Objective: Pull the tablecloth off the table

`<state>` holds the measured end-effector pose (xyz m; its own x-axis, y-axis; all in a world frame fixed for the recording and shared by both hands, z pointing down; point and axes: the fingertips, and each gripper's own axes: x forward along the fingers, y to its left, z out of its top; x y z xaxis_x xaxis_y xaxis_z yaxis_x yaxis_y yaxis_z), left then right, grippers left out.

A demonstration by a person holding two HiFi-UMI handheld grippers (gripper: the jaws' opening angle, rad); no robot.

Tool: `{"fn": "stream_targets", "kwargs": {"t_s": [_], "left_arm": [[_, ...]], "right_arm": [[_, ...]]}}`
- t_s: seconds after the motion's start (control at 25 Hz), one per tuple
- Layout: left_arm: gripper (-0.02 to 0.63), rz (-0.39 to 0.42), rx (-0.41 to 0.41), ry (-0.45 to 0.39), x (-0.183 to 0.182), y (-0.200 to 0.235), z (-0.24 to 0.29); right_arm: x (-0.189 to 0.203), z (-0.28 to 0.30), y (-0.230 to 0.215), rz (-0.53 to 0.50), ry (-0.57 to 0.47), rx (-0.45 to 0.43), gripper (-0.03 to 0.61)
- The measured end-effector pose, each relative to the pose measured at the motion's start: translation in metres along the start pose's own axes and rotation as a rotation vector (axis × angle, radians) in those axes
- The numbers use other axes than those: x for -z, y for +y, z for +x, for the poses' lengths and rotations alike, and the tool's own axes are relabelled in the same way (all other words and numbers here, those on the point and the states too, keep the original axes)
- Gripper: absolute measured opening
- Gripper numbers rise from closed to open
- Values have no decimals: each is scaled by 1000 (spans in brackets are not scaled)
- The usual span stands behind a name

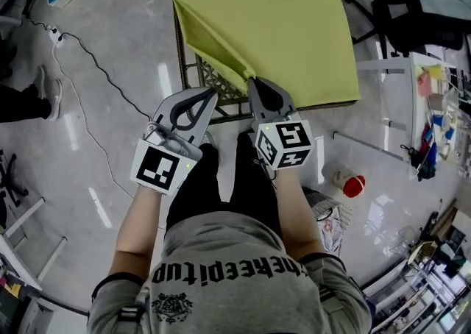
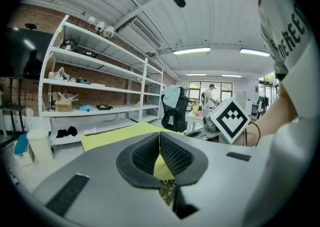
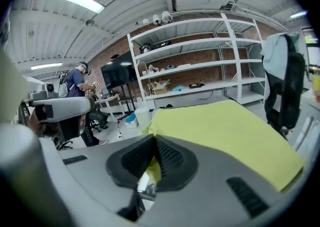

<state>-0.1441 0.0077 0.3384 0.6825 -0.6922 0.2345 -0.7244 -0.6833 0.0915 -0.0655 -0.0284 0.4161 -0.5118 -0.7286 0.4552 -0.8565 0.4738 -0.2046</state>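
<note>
tablecloth (image 1: 280,23): yellow-green, spread over nearly the whole table top. The far edge and right side lie flat, and the right hem hangs over the edge. Only the near-left corner is lifted, folded into a ridge that runs diagonally toward the person.

table (image 1: 202,75): it stands right in front of the person. A dark lattice surface is bared in a wedge at the near-left corner, where the cloth has come up. The rest is covered.

left gripper (image 1: 208,97): at the near edge, over the bared lattice. Its ribbed pads are pressed together on a sliver of yellow fabric, so it is pinching the cloth and not empty.

right gripper (image 1: 255,84): just beside the left one, at the low end of the raised fold. Its jaws are clamped on the gathered cloth, and a wrinkle of yellow shows between the pads.

done so far: both claws have a hold on the near side and one corner is peeled back — that is about all.

left to do: most of it, by my reckoning. The bulk of the cloth has to be dragged toward the person and clear of the top.

what to watch: both grips are on thin bits of fabric — a sharp tug might slip one free.
</note>
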Motion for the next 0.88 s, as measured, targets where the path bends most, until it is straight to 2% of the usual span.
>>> {"fn": "stream_targets", "kwargs": {"t_s": [0.24,0.44,0.68,0.88], "left_arm": [[15,3,-20,-1,-18,-24,44],[15,-2,-13,-3,-29,-51,94],[15,9,12,-2,-37,-83,156],[15,20,32,13,-38,-103,191]], "right_arm": [[-25,-17,-65,11,-29,21,17],[-31,-34,-133,27,-25,60,17],[-16,-59,-214,86,-10,113,17],[19,-80,-258,192,33,138,17]]}}
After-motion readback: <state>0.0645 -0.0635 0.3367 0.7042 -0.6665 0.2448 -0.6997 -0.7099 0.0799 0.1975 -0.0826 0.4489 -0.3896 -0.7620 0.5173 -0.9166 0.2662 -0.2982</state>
